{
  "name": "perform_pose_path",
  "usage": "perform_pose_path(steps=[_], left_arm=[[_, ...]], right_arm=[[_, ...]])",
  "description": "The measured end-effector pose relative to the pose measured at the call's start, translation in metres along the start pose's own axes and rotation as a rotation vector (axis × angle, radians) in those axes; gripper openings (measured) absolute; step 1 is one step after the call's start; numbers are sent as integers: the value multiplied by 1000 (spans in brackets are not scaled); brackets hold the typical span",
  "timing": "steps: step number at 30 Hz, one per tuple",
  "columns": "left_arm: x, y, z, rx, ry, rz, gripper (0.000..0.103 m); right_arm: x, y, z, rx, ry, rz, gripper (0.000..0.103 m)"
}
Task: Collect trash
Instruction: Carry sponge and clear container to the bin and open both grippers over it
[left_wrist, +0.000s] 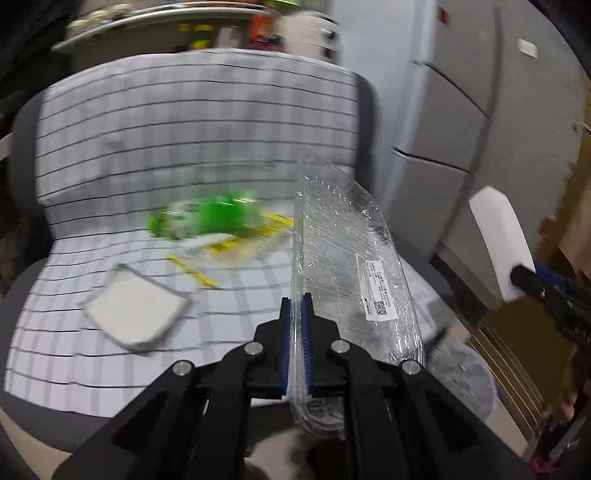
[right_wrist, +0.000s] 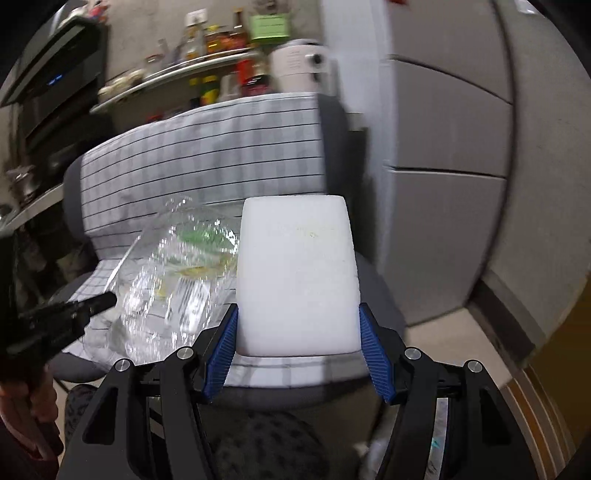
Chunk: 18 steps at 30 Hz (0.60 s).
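Black tool, ribbed blue pads

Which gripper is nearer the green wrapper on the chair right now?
Left. The left gripper, shut on the clear plastic tray, sits just this side of the green wrapper. The right gripper, holding the white foam block, is further off to the right.

A grey chair fills the middle of both views, draped in a white cloth with thin black grid lines. Behind it, at the top of the frame, a curved shelf holds blurred bottles and a white appliance. A grey fridge occupies the right side, and a dark oven sits upper left in the right wrist view.
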<state>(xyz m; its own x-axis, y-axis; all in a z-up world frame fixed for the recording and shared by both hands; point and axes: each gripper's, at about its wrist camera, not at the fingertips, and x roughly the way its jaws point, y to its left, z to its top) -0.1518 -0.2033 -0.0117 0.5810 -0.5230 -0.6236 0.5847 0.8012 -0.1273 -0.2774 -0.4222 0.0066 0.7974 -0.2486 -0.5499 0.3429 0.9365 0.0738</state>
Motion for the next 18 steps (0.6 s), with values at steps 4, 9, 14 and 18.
perform_pose_path(steps=[4,9,14,18], left_arm=[[17,-46,-7,80,48,-99,4],[34,-102,-15,189,94,-195,4],[49,-153,-23,301,147,-263,4],[66,-195,-34,393,209,-305,4]], right_arm=[[-15,-33,-14,40,18,-95,63],[-32,-74,-36,115,37,-210,63],[-47,-110,-56,184,44,-280,63],[-51,-132,-70,230,55,-307,64]])
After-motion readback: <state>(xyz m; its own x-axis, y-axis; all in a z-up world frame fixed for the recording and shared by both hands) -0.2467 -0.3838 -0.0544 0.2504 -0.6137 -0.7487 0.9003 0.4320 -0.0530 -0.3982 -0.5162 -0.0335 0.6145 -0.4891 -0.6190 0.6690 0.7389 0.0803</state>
